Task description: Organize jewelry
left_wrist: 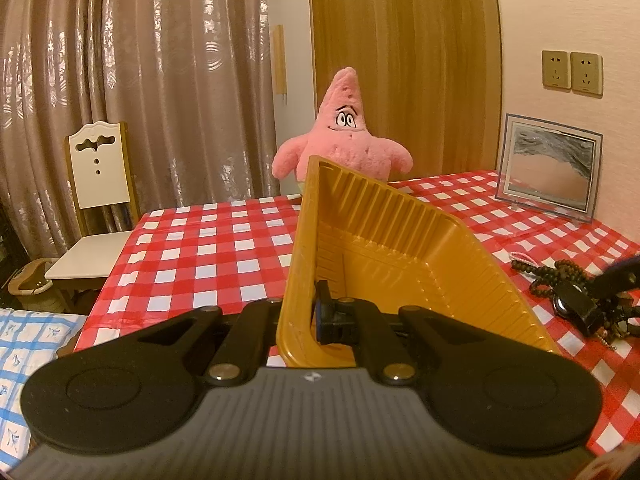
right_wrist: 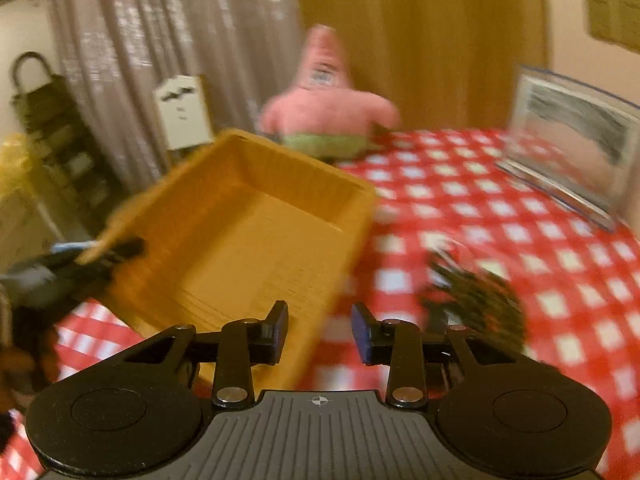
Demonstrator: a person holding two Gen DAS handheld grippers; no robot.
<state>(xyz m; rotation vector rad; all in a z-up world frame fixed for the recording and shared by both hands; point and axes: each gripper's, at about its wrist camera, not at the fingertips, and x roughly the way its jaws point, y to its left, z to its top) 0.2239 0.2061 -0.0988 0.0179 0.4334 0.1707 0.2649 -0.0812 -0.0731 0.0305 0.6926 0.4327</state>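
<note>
Now, what I see from my two wrist cameras:

Left gripper (left_wrist: 312, 316): I have it clamped tight on the near rim of the yellow tray (left_wrist: 400, 240), one finger inside the wall, the other outside.
Tray: tilted, its left side raised high, open face toward the right; in the right wrist view it hangs above the left part of the table (right_wrist: 480, 208), and nothing shows inside it.
Right gripper (right_wrist: 320, 332): my jaws stand partly apart with nothing between them; the left finger (right_wrist: 276, 332) is over the tray's near corner, the right one over the checked cloth.
Jewelry (left_wrist: 560, 280): a heap of dark bead strings with a round black watch-like piece, lying on the cloth near the table's right edge, just right of the tray; blurred in the right view.
Far edge: a pink plush star (left_wrist: 348, 136) stands there.
Far right corner: a framed picture (left_wrist: 548, 168) leans by the wall.
Beyond the left edge: a white chair (left_wrist: 96, 184) before curtains.
</note>
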